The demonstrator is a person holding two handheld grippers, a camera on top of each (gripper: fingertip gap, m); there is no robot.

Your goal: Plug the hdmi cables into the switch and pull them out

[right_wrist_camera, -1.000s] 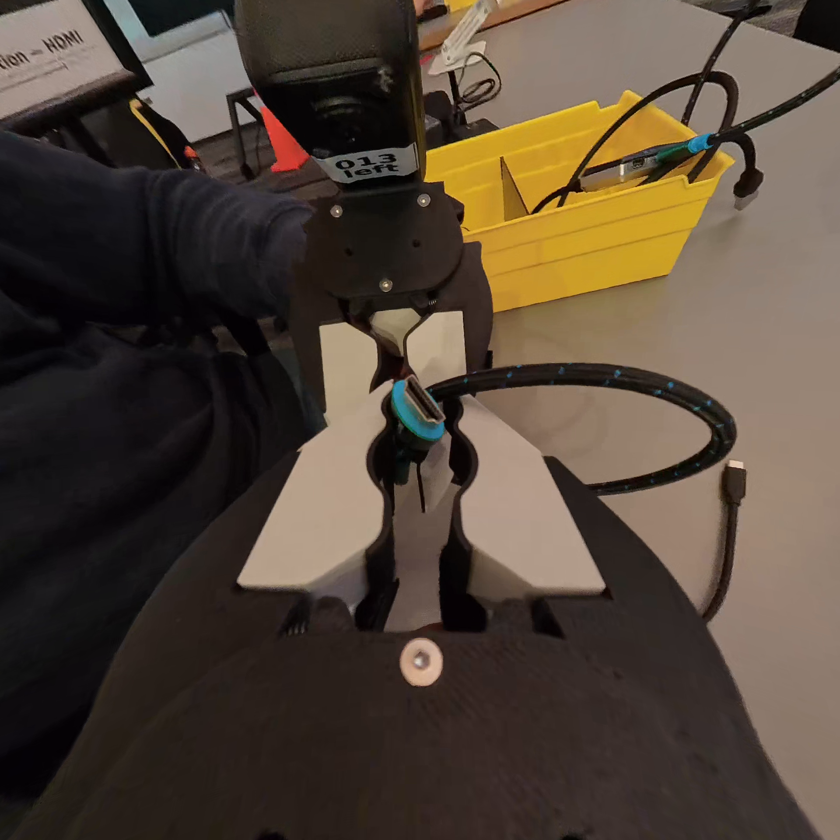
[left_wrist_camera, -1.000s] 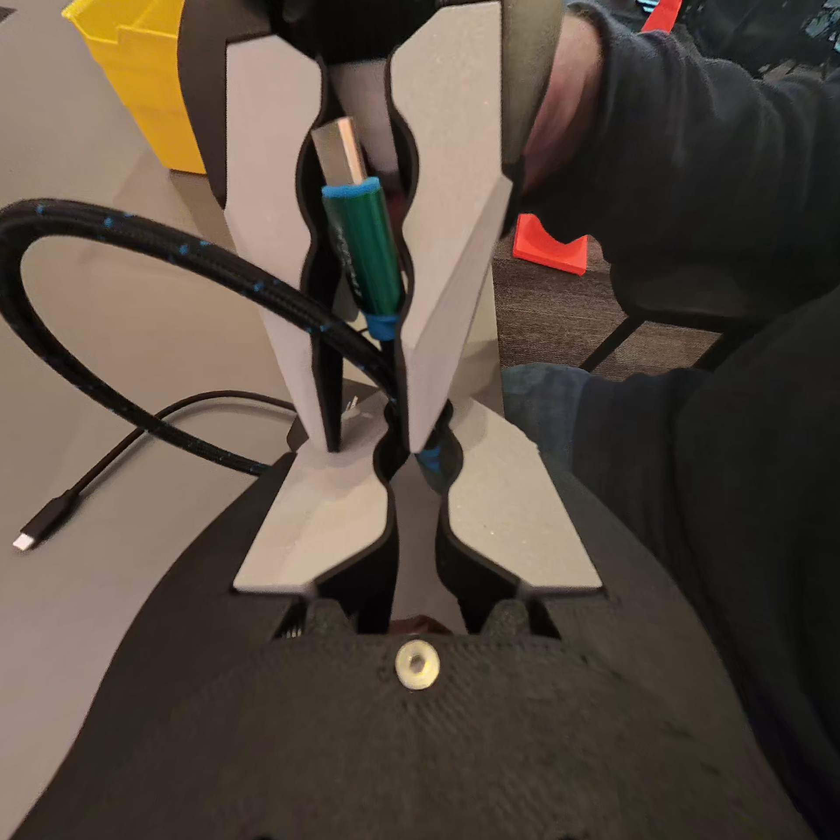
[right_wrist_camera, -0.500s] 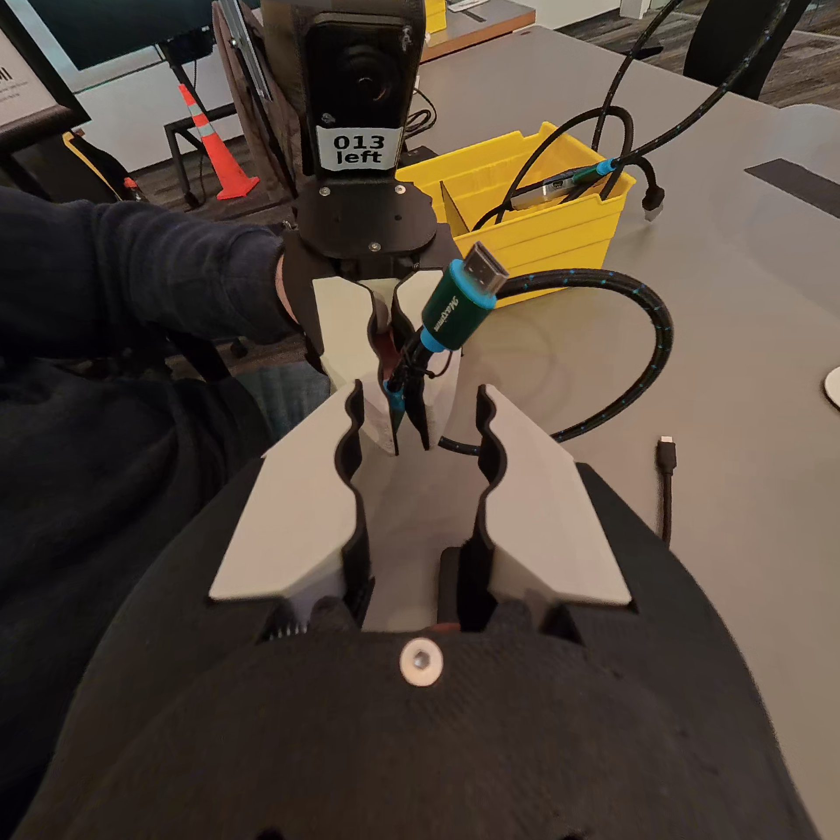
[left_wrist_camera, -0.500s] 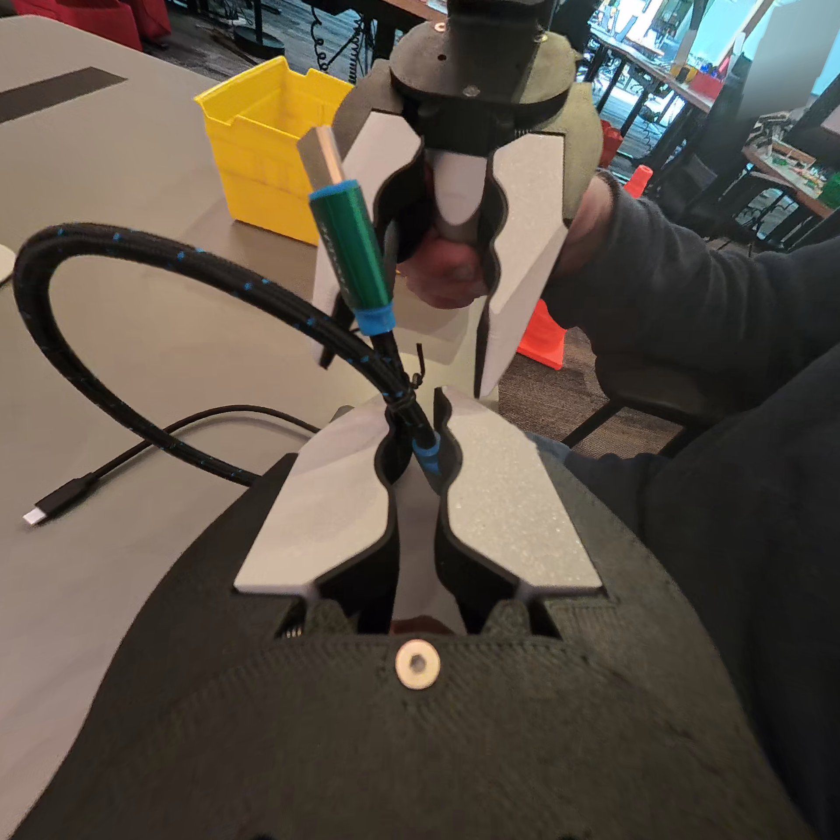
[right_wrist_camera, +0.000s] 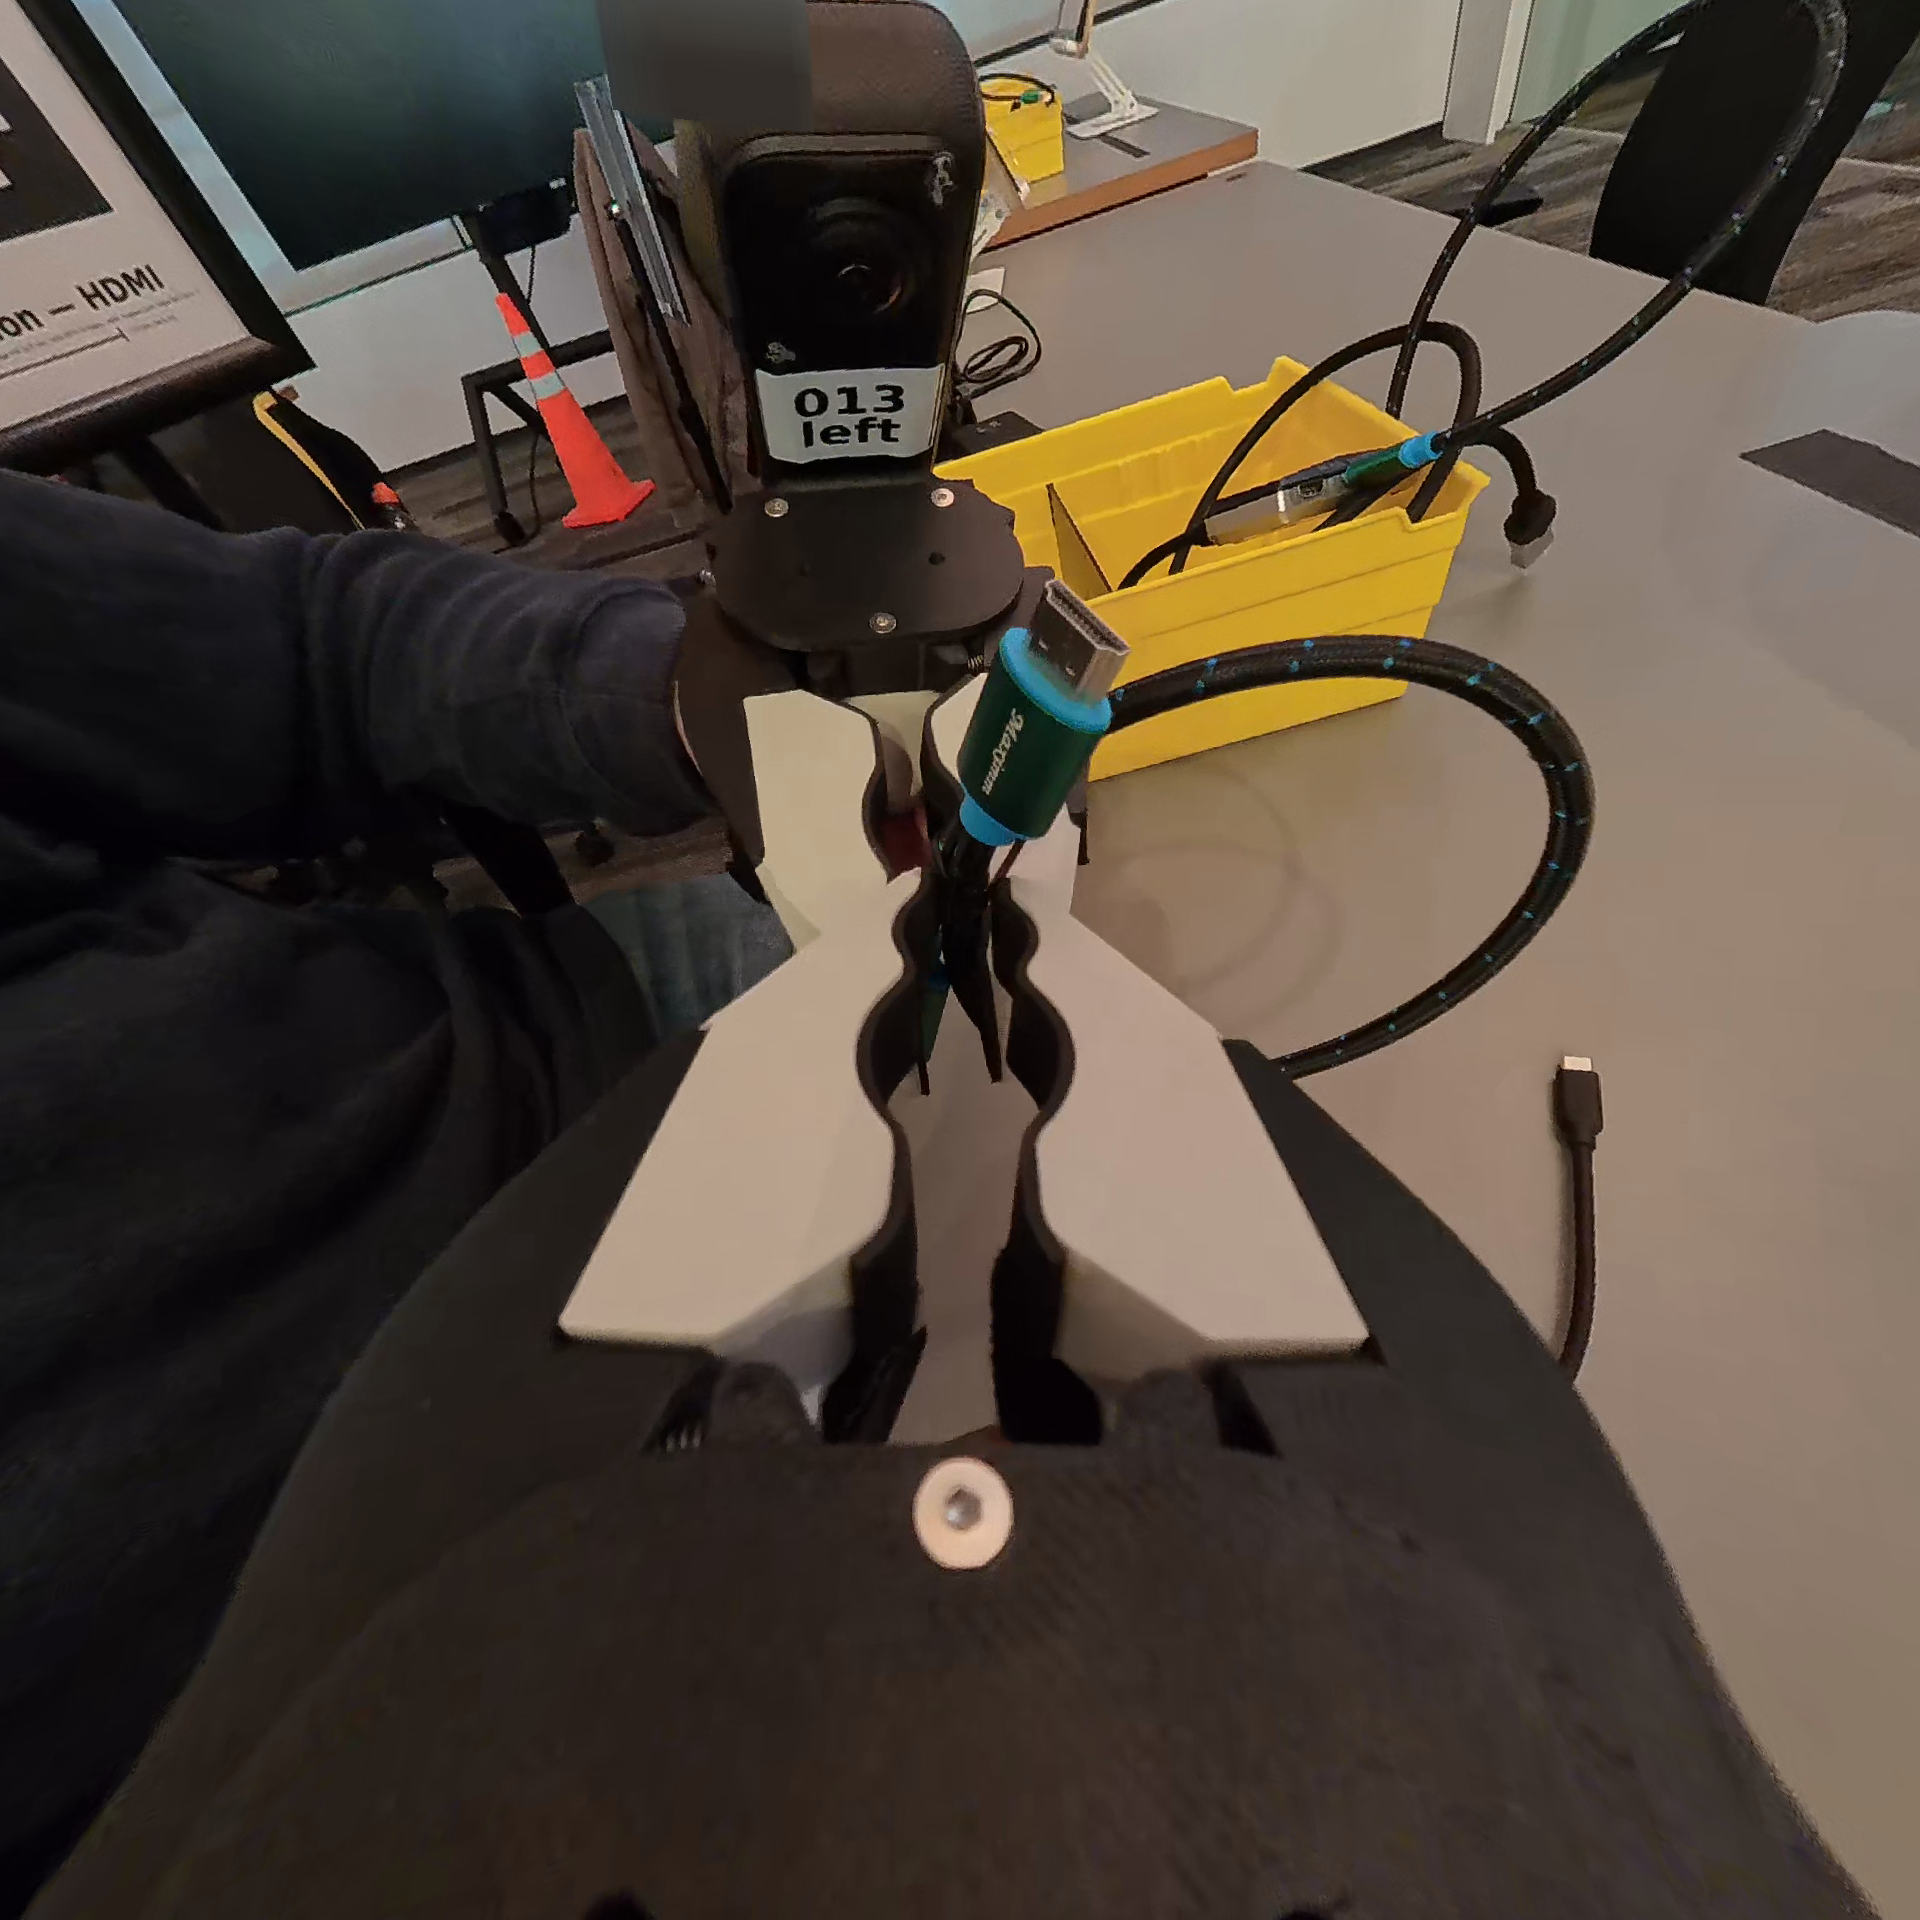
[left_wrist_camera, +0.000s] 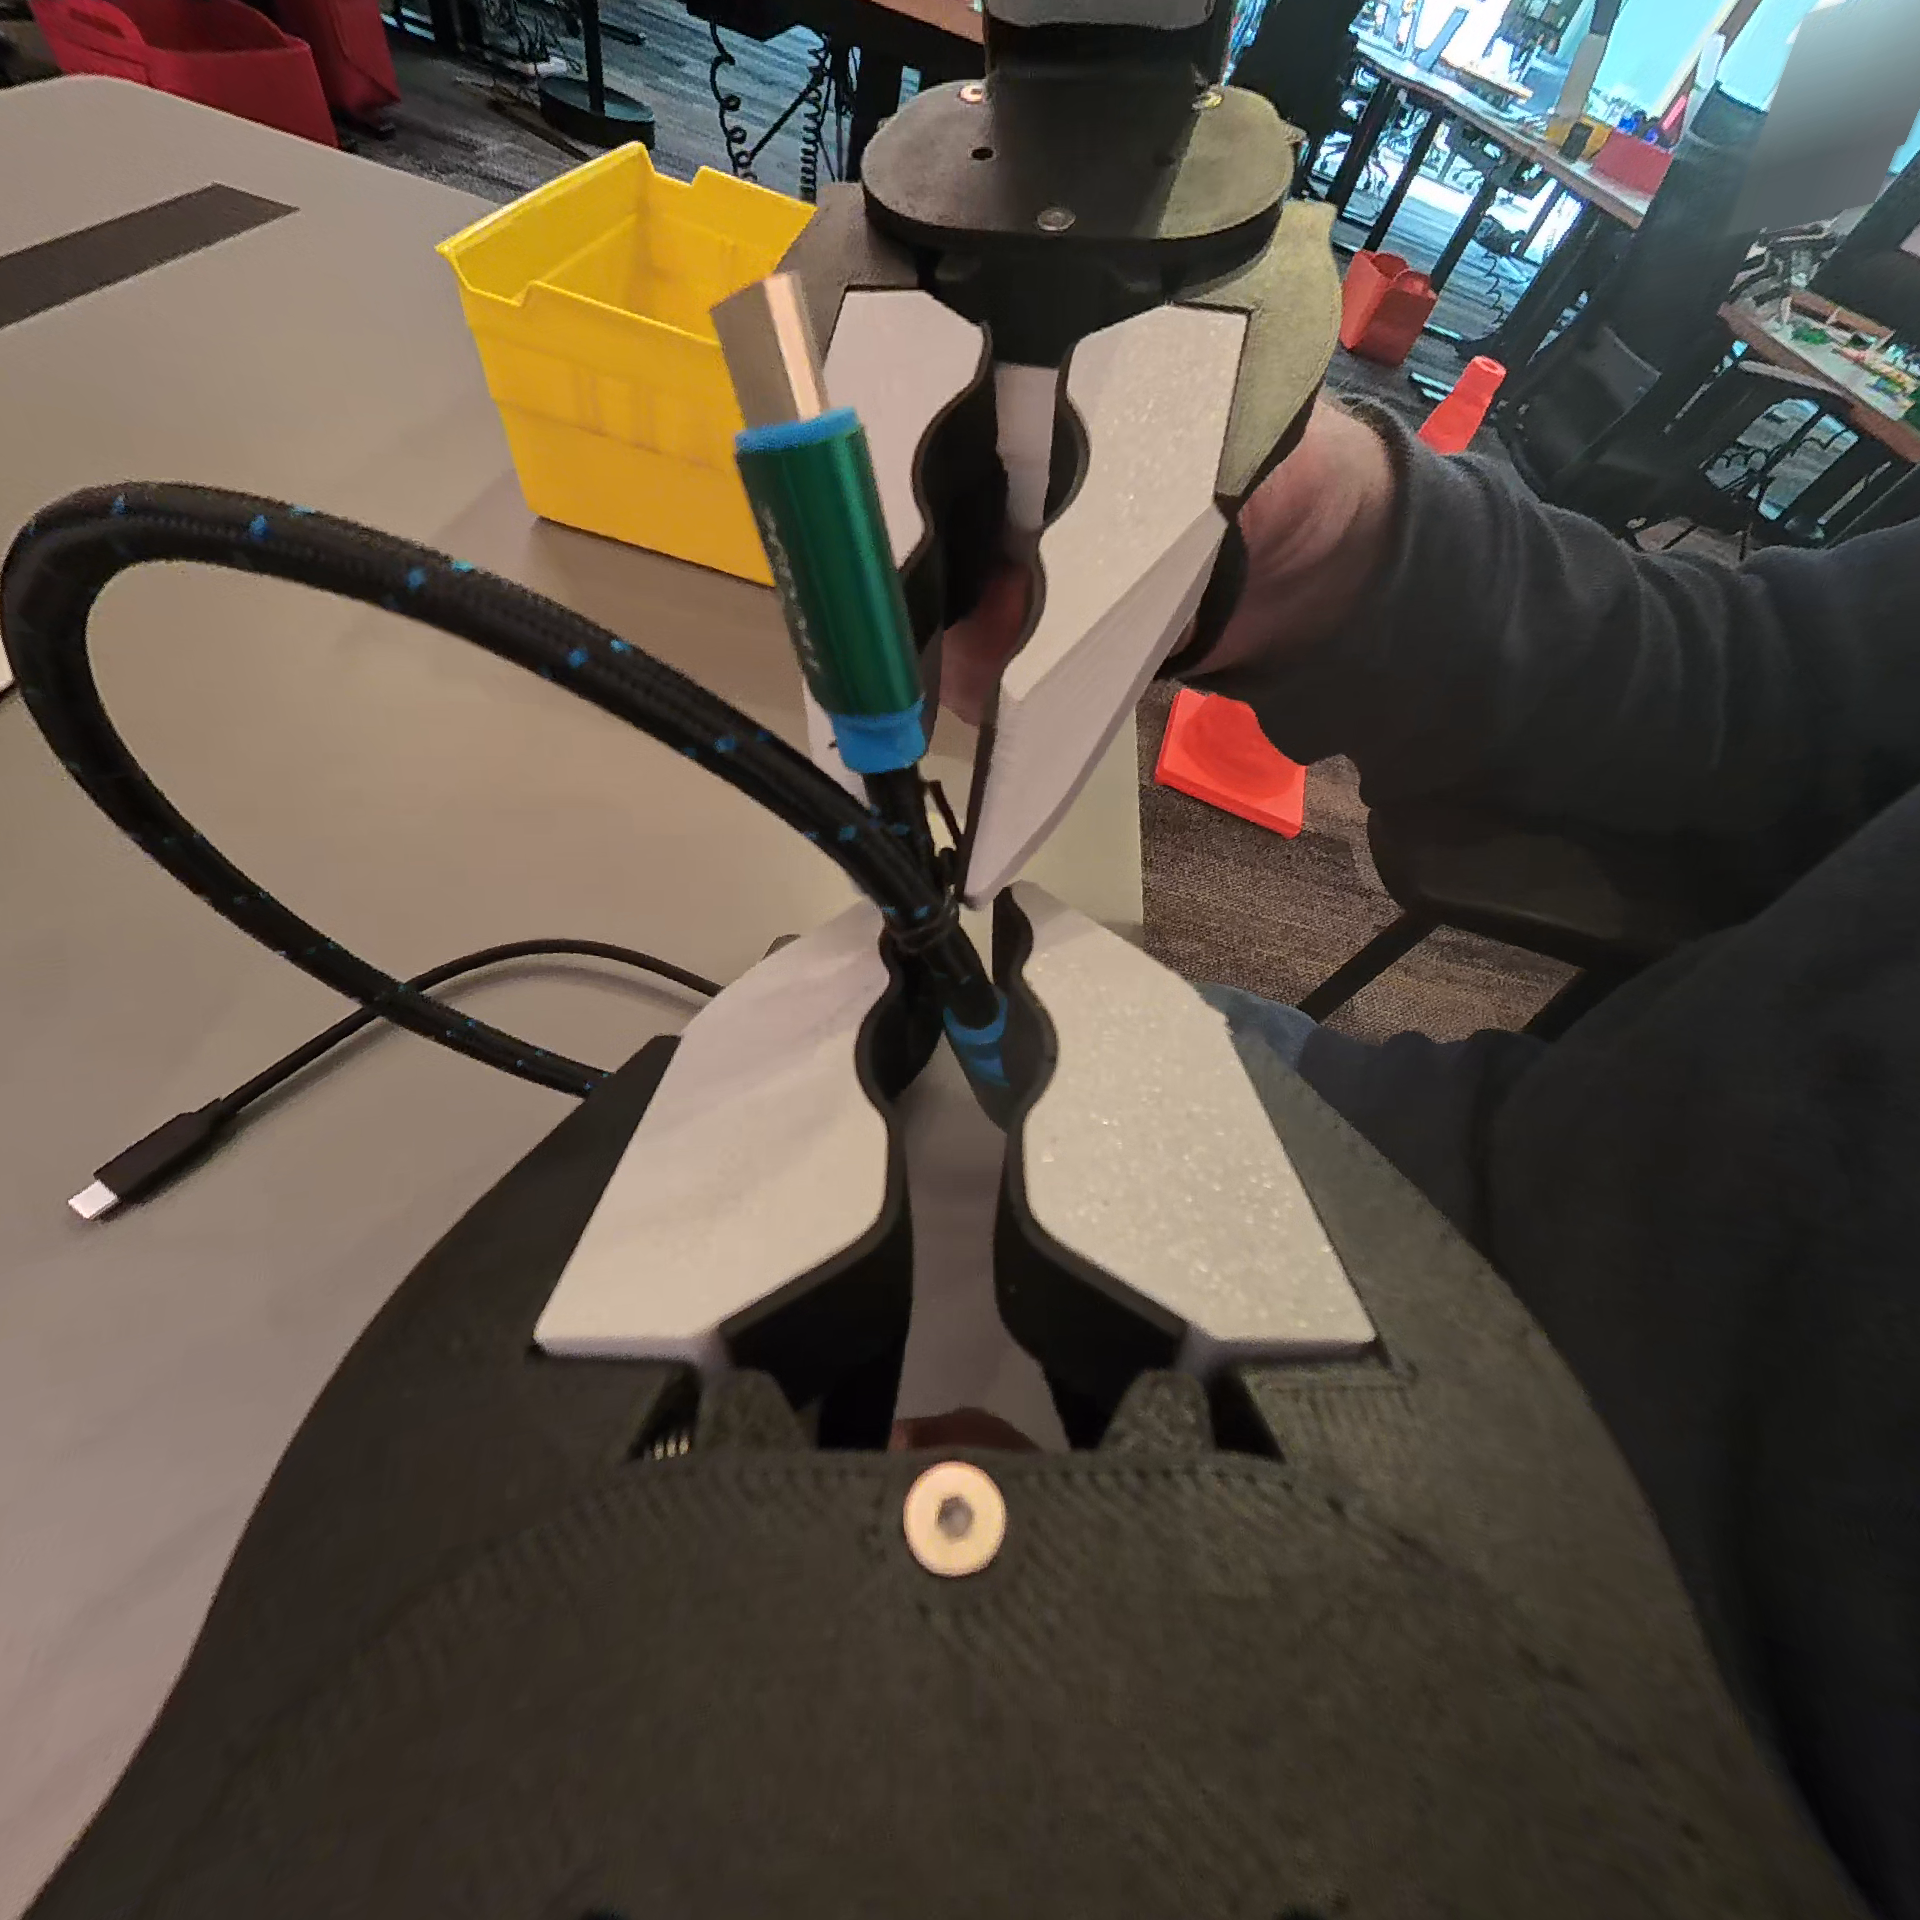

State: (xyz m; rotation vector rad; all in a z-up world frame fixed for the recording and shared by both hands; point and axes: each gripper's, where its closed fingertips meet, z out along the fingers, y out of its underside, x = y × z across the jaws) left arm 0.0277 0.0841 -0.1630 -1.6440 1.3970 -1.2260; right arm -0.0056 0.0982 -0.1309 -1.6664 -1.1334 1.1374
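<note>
Left wrist view: the left gripper (left_wrist_camera: 940, 935) has its two grey fingers (left_wrist_camera: 748, 1143) pinched tight on the black braided cable (left_wrist_camera: 312, 582), just under the plug.
Plug: the green HDMI plug (left_wrist_camera: 831, 561) sticks up and leans a bit to the left, with its silver tip on top.
Cable loop: the thick cable bends in a big loop over the grey table (left_wrist_camera: 260, 831) and comes back under the gripper.
Right wrist view: the right gripper (right_wrist_camera: 961, 904) has its fingers close together around the cable just below the plug (right_wrist_camera: 1029, 738); I cannot tell if they squeeze it.
Two grippers: their tips point at each other and almost touch.
Yellow bin: the yellow bin (right_wrist_camera: 1299, 592) sits on the table behind the plug, with a silver switch (right_wrist_camera: 1273, 509) and more cables inside.
Thin cable: a thin black cable (right_wrist_camera: 1579, 1195) lies flat on the table, near the loop.
Floor: an orange cone (right_wrist_camera: 566, 416) stands well behind.
</note>
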